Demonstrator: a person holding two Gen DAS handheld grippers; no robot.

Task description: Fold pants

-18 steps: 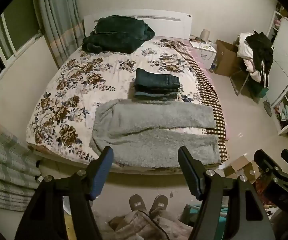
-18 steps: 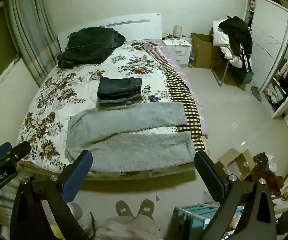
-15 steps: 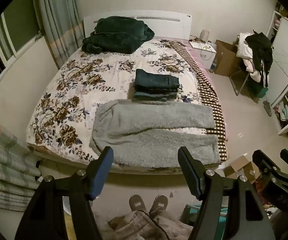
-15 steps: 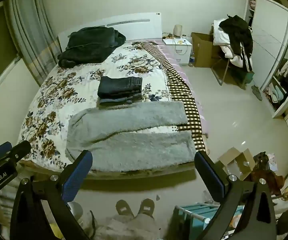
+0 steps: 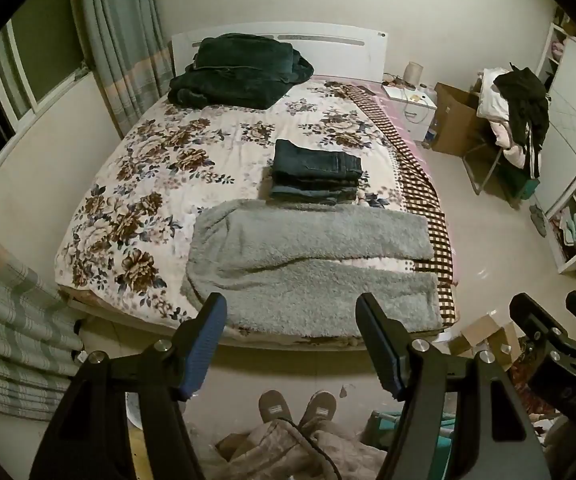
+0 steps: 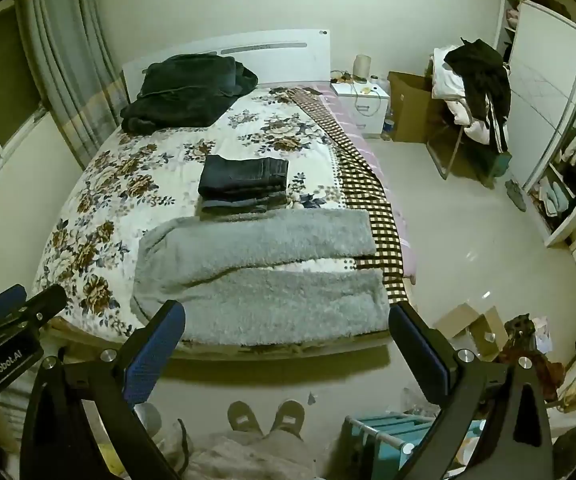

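Looking through my left camera, I am seeing the fluffy grey pants [image 5: 311,264] lying flat along the foot of the bed [image 5: 136,184], long axis crosswise, legs pointing right. My left gripper [image 5: 291,322] is hanging above them, jaws apart, holding nothing. Looking through my right camera, I am seeing my right gripper [image 6: 287,330] spread wide and empty above the same pants [image 6: 260,276], and folded dark jeans [image 6: 244,184] stacked just behind them.

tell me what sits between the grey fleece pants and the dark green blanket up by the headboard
A stack of folded jeans on the floral bedspread, just behind the grey fleece pants; bare bedspread beyond it to the dark green blanket. Both wrist views show it.
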